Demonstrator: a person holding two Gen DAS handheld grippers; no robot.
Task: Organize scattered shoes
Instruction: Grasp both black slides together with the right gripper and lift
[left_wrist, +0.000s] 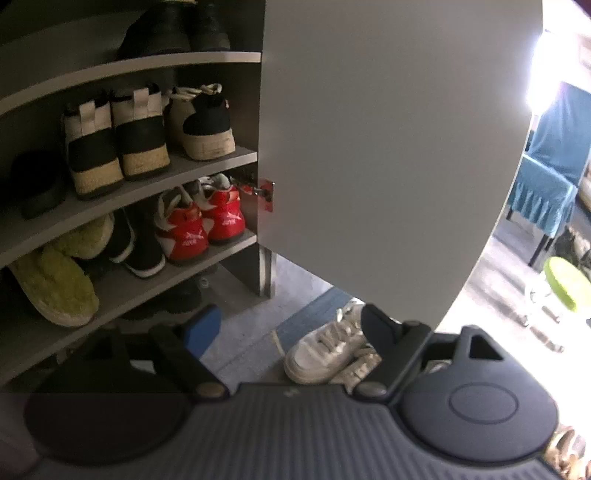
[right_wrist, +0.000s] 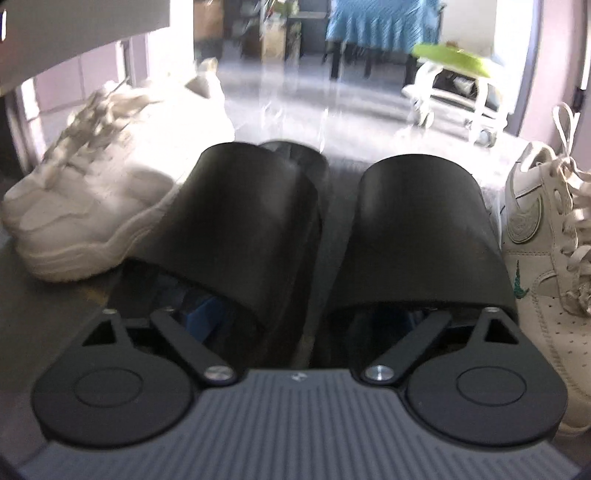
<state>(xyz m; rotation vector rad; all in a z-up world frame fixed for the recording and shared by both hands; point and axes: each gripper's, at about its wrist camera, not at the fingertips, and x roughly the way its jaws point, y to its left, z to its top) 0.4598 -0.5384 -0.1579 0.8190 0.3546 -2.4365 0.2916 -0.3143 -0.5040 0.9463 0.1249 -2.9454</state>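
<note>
In the right wrist view two black slides (right_wrist: 236, 229) (right_wrist: 424, 236) lie side by side on the floor, right against my right gripper (right_wrist: 317, 291). Its arms are spread wide, one finger reaching under each strap. A bit of blue pad shows under the left strap; the fingertips are hidden. A chunky white sneaker (right_wrist: 92, 192) lies to the left, and a white sneaker with a green logo (right_wrist: 546, 258) to the right. My left gripper (left_wrist: 293, 328) is open and empty, low before the shoe cabinet, with a pair of white sneakers (left_wrist: 328, 350) on the floor just beyond it.
The cabinet shelves (left_wrist: 207, 155) hold black shoes, white-and-black high-tops (left_wrist: 114, 144), red sneakers (left_wrist: 203, 221) and yellow-green fuzzy slippers (left_wrist: 59, 280). Its open grey door (left_wrist: 388, 147) stands on the right. A green-topped stool (right_wrist: 454, 59) and a blue-clothed table (right_wrist: 384, 22) stand farther back.
</note>
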